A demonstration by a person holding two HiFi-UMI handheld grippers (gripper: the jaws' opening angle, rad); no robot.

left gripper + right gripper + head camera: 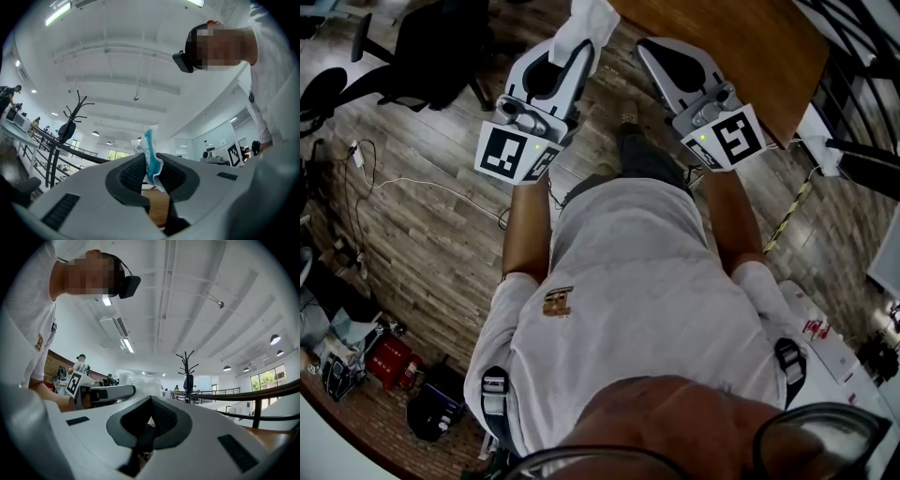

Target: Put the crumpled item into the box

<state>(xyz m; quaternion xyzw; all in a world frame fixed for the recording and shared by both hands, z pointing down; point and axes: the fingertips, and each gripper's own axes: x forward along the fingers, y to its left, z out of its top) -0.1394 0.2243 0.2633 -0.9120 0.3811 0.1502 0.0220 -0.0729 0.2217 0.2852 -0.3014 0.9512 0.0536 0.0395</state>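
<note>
Because the box is out of view, we hold the item (150,143) clamped in the left gripper (151,163) jaws, raised near the counter (727,47) for carrying; right gripper (149,401) jaws together, empty.

The crumpled item (589,21) runs off the head view's top edge, so its upper end is cut away; in the left gripper view its lower part is buried between the jaws of the left claw (151,163). The wooden tabletop (741,56) is clipped by that same edge. The clutter (384,361) on the floor (441,253) at the head view's lower left is too small and dark to name. Distant people (80,363) in the right gripper view are too tiny to make out
</note>
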